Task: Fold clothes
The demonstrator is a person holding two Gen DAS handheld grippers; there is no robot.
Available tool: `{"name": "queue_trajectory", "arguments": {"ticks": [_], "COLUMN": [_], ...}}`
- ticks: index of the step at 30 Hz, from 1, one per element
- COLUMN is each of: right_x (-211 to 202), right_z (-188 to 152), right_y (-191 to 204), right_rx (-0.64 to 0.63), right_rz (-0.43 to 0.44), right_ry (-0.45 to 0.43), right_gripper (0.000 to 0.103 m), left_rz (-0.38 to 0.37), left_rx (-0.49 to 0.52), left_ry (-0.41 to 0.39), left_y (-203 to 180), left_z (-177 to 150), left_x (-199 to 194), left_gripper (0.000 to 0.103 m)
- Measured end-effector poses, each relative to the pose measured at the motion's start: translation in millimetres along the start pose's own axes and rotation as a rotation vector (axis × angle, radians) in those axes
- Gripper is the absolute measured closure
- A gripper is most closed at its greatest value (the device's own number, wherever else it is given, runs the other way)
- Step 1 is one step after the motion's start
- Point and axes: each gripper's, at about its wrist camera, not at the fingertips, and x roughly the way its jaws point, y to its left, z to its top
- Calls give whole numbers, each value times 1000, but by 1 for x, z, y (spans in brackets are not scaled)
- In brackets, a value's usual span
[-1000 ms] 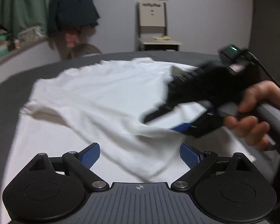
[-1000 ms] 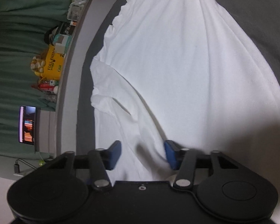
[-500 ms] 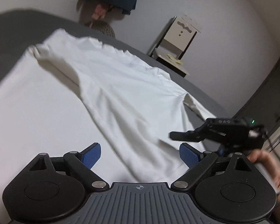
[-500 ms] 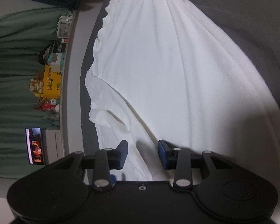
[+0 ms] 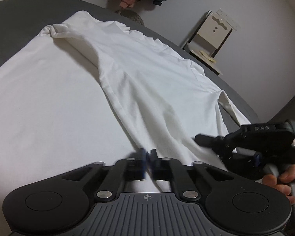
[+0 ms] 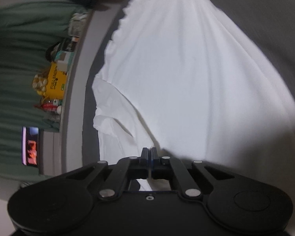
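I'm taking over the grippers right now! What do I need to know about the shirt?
Left gripper: shut on the white shirt, pinching its near edge.
Right gripper: shut on the same near edge, further along.
Shirt: spread mostly flat on the white sheet over the dark bed; one sleeve is bunched at the far corner.
Done: both grips taken.
Left: every fold. Probably lift and carry this edge across.

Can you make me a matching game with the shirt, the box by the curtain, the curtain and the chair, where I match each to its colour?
Things:
1. shirt
2. box
3. curtain
4. chair

Colours:
A. green
B. beige
C. white
D. yellow

Pairs: 1-C, 2-D, 3-A, 4-B
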Motion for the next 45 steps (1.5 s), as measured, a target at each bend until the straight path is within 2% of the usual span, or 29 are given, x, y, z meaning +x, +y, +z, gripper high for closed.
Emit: {"name": "queue_trajectory", "arguments": {"ticks": [5, 7, 11, 13, 16, 19, 20, 22, 23, 24, 25, 27, 28, 30, 34, 36, 39, 43, 45], "right_x": [-23, -25, -18, -16, -14, -14, -15, -16, -16, -15, -14, -14, -13, -13, -13, -14, -14, -13, -12], "right_z": [-1, 0, 2, 2, 1, -1, -2, -4, -5, -6, -6, -6, -5, -5, -4, -5, -9, -11, -11], "right_y": [11, 10, -3, -5, -5, -1, 0, 4, 5, 6, 6, 5, 5, 5, 6, 7, 12, 16, 17], "right_rx": [-76, -90, -49, -51, -55, -67, -77, -109, -119, -124, -124, -111, -105, -96, -93, -92, -123, -188, -201], "right_rz": [7, -33, -77, -95, -111, -127, -124, -123, -127, -128, -127, -123, -122, -122, -125, -120, -106, -119, -126], "right_ry": [-64, -82, -63, -64, -42, -25, -23, -17, -14, -10, -6, 2, 4, 9, 26, 47, 85, 102, 98], "right_gripper": [101, 101, 101, 101, 100, 86, 79, 75, 75, 76, 76, 76, 76, 75, 74, 66, 52, 53, 60], "left_rz": [-41, -35, -15, -30, -5, 46, 78, 173, 239, 307, 377, 488, 530, 629, 851, 868, 826, 809, 806], "left_rx": [-17, -5, 17, 19, 101, 206, 246, 334, 383, 428, 464, 541, 579, 681, 950, 1009, 1038, 975, 933], "left_ry": [9, 16, 49, 66, 69, 2, -47, -128, -154, -183, -222, -291, -297, -288, -213, -181, -172, -217, -232], "left_y": [-3, -6, -6, -5, -15, -21, -20, -15, -11, -7, -1, 14, 23, 40, 67, 76, 81, 87, 94], "left_z": [-2, -4, -10, -11, -8, 2, 8, 22, 30, 38, 46, 64, 75, 93, 120, 131, 136, 148, 154], "left_x": [-7, -11, -10, -10, -16, -31, -38, -47, -48, -49, -49, -48, -43, -26, 24, 44, 63, 80, 85], "left_gripper": [103, 103, 103, 103, 102, 102, 97, 71, 36, 6, 1, 1, 1, 1, 1, 1, 1, 1, 1]}}
